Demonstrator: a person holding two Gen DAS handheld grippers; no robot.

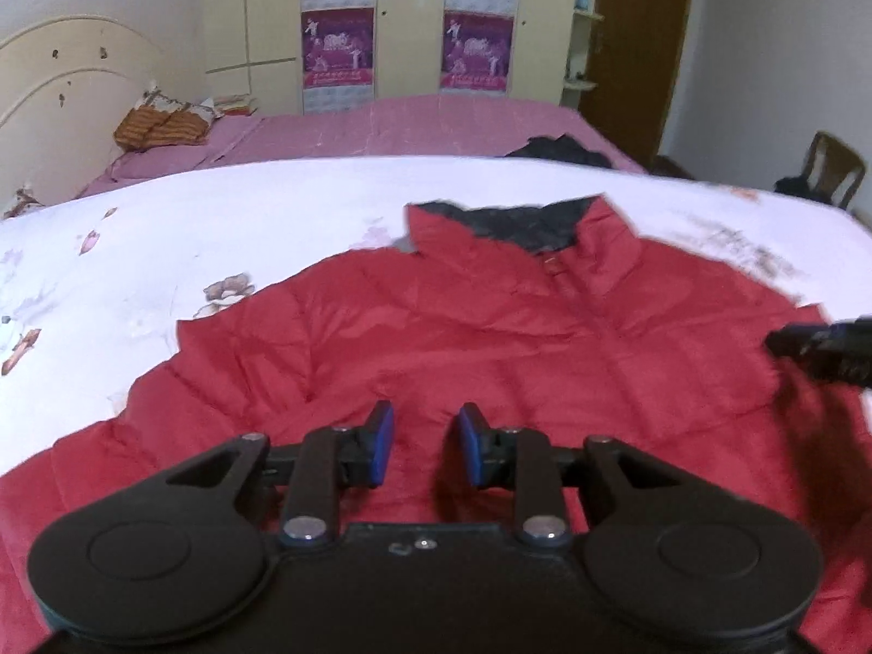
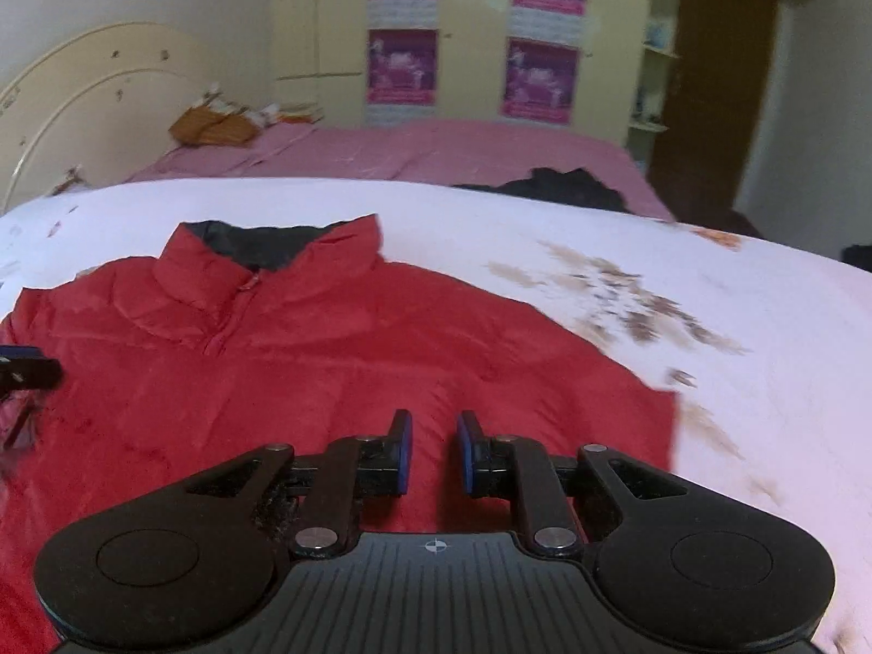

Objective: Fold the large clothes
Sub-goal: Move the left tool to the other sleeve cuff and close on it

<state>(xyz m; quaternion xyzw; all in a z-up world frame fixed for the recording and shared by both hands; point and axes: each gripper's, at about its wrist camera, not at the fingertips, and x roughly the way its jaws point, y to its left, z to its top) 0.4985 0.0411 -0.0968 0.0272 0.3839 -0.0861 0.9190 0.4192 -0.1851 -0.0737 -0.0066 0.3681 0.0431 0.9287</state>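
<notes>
A red padded jacket (image 1: 436, 327) lies spread flat, front up, on a white floral sheet, its dark-lined collar at the far side. It also shows in the right wrist view (image 2: 338, 359). My left gripper (image 1: 425, 430) hovers open and empty over the jacket's lower left part. My right gripper (image 2: 433, 436) hovers open and empty over the jacket's lower right part, near its right edge. The right gripper's tip shows at the right edge of the left wrist view (image 1: 817, 349); the left gripper's tip shows at the left edge of the right wrist view (image 2: 27, 370).
The white floral sheet (image 1: 163, 250) covers the near bed. A pink bed (image 1: 414, 125) lies behind, with a dark garment (image 1: 561, 150) and an orange pillow (image 1: 158, 128). A wardrobe with posters (image 1: 338, 43), a brown door (image 1: 637, 49) and a chair (image 1: 834, 169) stand beyond.
</notes>
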